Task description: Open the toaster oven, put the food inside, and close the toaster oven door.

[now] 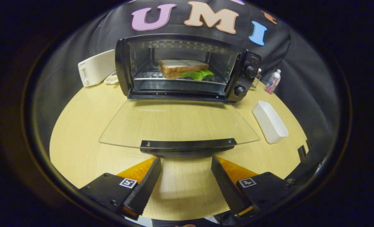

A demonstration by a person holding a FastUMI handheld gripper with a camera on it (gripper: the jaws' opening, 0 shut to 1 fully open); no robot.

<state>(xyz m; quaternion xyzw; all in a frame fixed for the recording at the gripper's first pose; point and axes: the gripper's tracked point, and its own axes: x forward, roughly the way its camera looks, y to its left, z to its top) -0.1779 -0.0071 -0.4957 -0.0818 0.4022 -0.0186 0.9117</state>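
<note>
While tool (pixel 186 160) gapes, handle (pixel 187 145) underside hidden

The gripper-mounted fisheye looks forward and slightly down across the table (pixel 79 126), facing the nearby toaster oven (pixel 187 67) head-on.

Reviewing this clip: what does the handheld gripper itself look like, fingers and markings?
The gripper has two black wedge-shaped fingers with ribbed inner faces. Orange panels run along the outer sides. Each finger sits on a black block with a small square black-and-white tag and screws on top.
</note>
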